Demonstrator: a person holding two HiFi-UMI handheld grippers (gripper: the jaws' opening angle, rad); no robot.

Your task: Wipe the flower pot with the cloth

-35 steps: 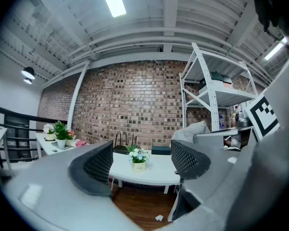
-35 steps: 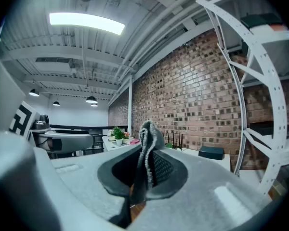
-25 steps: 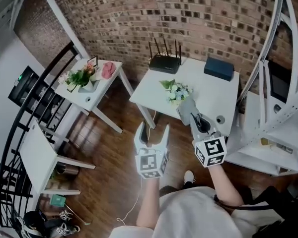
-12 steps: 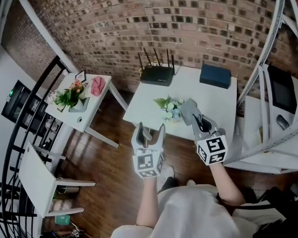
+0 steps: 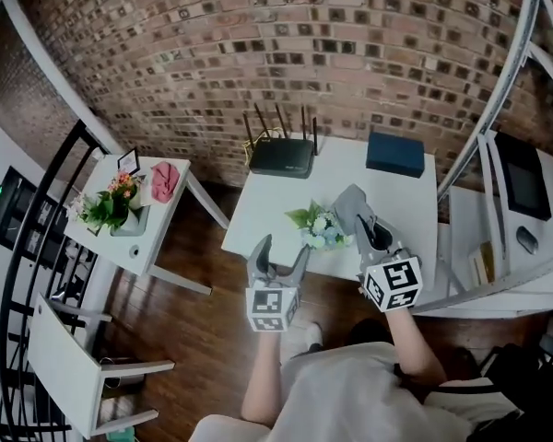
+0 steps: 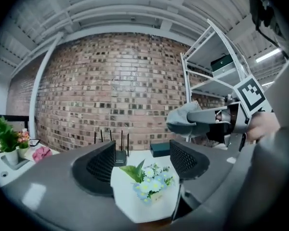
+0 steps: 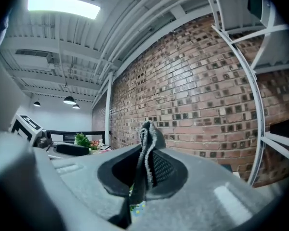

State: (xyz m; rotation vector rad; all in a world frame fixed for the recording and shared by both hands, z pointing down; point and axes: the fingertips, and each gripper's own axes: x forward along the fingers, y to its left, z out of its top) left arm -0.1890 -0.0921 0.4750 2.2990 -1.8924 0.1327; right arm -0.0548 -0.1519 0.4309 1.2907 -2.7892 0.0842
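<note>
the flower pot (image 5: 321, 231) stands near the front edge of the white table (image 5: 258, 219), at two o'clock from the left gripper (image 5: 282, 251), whose jaws stand apart with nothing between them. the right gripper (image 5: 358, 217) is clamped on a grey cloth (image 5: 347, 201), just beside the pot at its one o'clock. a router (image 5: 281, 157) sits at the table's eleven o'clock.
</note>
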